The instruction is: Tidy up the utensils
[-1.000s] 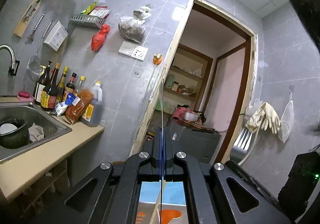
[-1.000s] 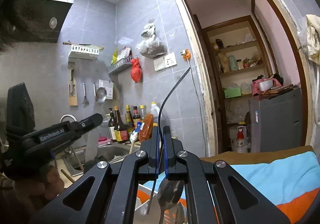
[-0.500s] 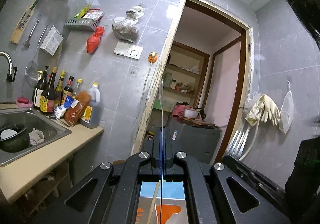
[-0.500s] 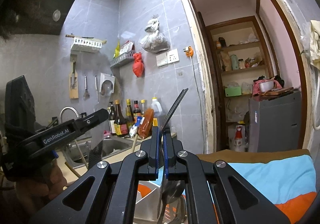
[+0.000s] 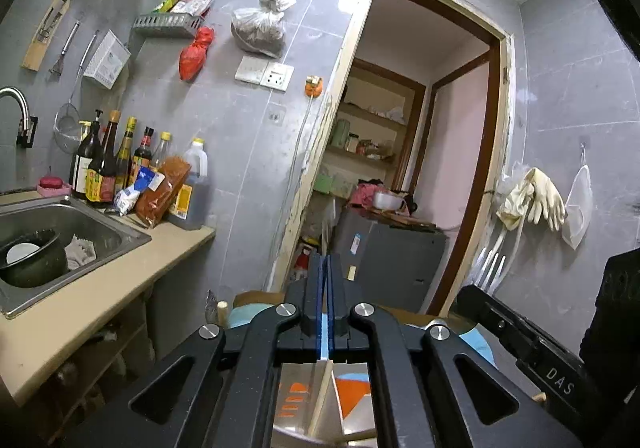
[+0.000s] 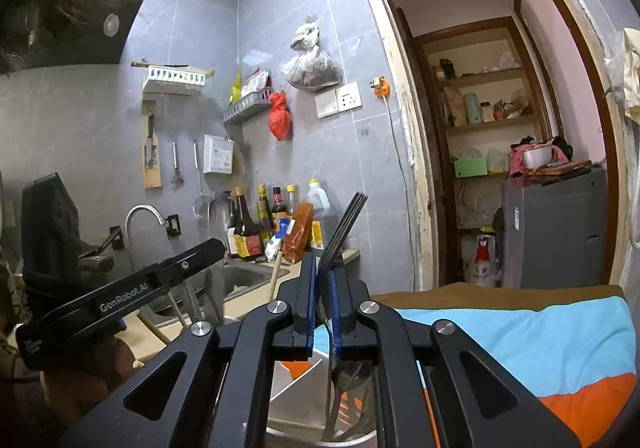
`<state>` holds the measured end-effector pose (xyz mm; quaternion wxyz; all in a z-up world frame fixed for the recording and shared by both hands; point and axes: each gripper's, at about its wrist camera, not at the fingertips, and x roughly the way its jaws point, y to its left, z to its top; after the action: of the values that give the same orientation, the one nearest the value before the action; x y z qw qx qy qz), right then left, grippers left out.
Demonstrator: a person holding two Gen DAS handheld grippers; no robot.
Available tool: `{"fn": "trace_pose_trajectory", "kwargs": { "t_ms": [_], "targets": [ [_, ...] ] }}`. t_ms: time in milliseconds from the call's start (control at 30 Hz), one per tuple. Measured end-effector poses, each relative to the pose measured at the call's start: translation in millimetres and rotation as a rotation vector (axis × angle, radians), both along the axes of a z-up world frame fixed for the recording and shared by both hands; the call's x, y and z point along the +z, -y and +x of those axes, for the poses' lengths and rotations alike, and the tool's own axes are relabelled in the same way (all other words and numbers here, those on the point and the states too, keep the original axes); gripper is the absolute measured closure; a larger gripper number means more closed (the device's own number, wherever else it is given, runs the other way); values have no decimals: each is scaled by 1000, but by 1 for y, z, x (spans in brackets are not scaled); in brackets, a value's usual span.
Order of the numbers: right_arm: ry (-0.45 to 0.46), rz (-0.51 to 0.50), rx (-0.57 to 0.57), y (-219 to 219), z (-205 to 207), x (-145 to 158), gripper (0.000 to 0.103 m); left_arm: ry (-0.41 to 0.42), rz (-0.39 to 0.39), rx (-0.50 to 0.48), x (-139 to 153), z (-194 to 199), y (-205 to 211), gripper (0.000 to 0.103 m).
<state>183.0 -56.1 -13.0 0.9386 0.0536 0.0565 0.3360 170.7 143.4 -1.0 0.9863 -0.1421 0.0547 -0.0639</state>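
My left gripper (image 5: 325, 268) is shut on a thin wooden chopstick (image 5: 320, 394) whose lower end reaches down into a metal utensil holder (image 5: 304, 400) with dividers. My right gripper (image 6: 322, 276) is shut on a metal fork (image 6: 346, 226), tines up, its handle running down into the same holder (image 6: 296, 400), where a spoon (image 6: 350, 376) also stands. The fork's tines (image 5: 490, 268) and the right gripper's body (image 5: 520, 336) show at the right of the left wrist view. The left gripper's body (image 6: 120, 296) shows at the left of the right wrist view.
A steel sink (image 5: 60, 240) with a dark pot sits in a beige counter (image 5: 80, 312) at the left, with sauce bottles (image 5: 116, 168) behind it. A blue and orange cloth (image 6: 520, 340) covers the surface under the holder. A doorway (image 5: 420, 168) opens ahead.
Both grippers have tilted and sunk toward the holder, which now shows more fully. The fork has turned edge-on in the right wrist view. The chopstick no longer rises above the left fingers.
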Motion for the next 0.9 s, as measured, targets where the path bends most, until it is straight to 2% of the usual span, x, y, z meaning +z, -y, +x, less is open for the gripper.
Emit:
{"fn": "trace_pose_trajectory", "kwargs": {
  "t_ms": [100,200,300,367,433,500,667,767,833,900],
  "targets": [
    [-15,-4,-1,1,0,1,95,-33,-15,-7,0,-1,-2,95],
    [-20,0,-1,2,-1,5,86,-47,-22,-12,4,-3,-3,92],
    [-31,4,0,4,-1,10,86,-58,-20,-23,11,-4,-2,91],
    [-37,8,-7,6,-2,13,85,-70,-21,-29,16,-5,-1,86],
    [-50,10,-25,9,-3,19,83,-80,-18,-37,20,-7,1,76],
    [-64,12,-44,14,-5,22,81,-95,-5,-39,23,-9,4,73],
    [-112,9,-119,29,-12,29,66,-142,21,-52,30,-14,13,62],
    [-132,8,-170,41,-20,34,55,-169,45,-45,33,-19,20,46],
    [-149,0,-202,47,-24,36,47,-188,55,-35,33,-22,24,32],
    [-168,-10,-227,53,-28,36,43,-210,70,-24,33,-27,30,23]
  ]
}}
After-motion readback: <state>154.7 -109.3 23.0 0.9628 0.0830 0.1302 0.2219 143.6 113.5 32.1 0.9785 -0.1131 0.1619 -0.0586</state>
